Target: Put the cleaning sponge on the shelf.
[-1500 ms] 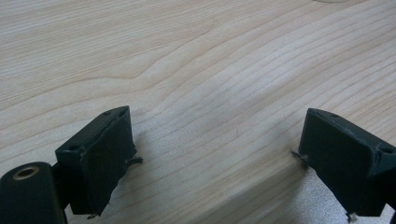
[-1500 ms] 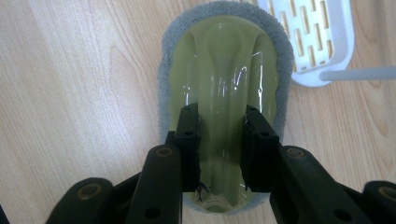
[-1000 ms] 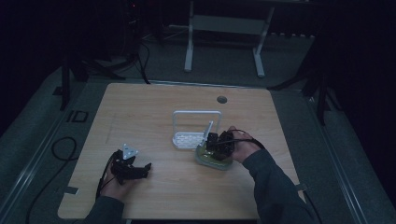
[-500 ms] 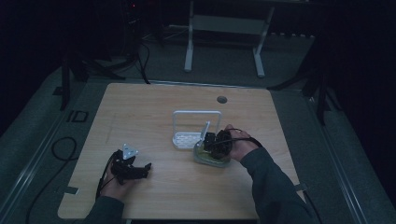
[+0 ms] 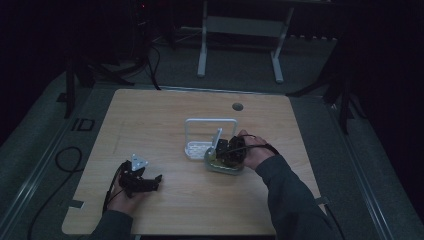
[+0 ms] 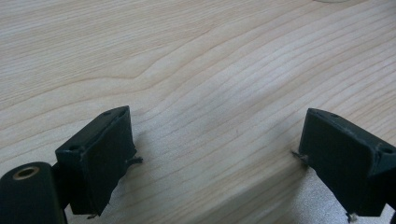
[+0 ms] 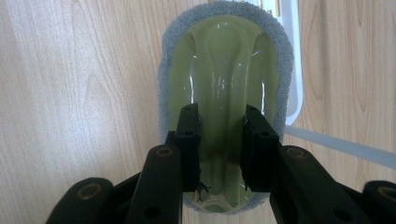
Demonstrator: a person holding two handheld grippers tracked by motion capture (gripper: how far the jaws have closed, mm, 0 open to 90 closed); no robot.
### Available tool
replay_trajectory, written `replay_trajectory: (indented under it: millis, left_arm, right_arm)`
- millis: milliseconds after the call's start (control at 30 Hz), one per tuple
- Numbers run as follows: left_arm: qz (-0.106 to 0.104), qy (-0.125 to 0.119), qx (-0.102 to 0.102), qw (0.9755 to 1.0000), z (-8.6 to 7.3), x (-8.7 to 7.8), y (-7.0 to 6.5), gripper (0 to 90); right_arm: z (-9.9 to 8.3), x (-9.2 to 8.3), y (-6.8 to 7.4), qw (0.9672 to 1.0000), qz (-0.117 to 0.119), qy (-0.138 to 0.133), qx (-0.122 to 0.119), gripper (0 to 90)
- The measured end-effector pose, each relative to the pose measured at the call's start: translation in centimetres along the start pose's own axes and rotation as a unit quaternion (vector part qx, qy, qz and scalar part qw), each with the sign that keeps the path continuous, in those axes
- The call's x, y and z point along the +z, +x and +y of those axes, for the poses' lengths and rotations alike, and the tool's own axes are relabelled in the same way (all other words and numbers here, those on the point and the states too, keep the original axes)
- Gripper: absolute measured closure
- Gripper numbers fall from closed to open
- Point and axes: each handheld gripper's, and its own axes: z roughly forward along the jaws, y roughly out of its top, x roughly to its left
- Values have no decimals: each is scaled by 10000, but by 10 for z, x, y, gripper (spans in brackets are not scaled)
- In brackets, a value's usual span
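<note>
An olive-green scrubber (image 7: 224, 60) with a grey pad rim lies flat on the wooden table (image 5: 165, 115), right of centre. My right gripper (image 7: 219, 116) points down on it, and its black jaws are shut on the raised glossy ridge along the scrubber's middle. From above, the right gripper (image 5: 231, 152) covers most of the scrubber (image 5: 220, 166). My left gripper (image 5: 150, 181) rests low at the table's front left. Its jaws stand wide apart in the left gripper view, with bare wood between them (image 6: 215, 140).
A white wire-frame rack (image 5: 210, 122) with a perforated base (image 5: 196, 149) stands just behind the scrubber, touching its far end, and a white rod (image 5: 217, 140) leans there. The rack's rim (image 7: 294, 70) runs beside the pad. A round cable hole (image 5: 237, 106) sits near the far edge.
</note>
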Motion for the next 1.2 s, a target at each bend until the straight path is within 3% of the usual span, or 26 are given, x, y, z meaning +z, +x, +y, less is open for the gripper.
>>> replay_trajectory:
  millis: [600,1200]
  left_arm:
    - [-24,-7,11,10000,0,0,-1,102]
    - [-22,-10,14,10000,0,0,-1,102]
  right_arm:
    - [9,-8,-2,9992,-327,-120,-217,717]
    - [17,-3,-4,9982,-390,-53,-447,717]
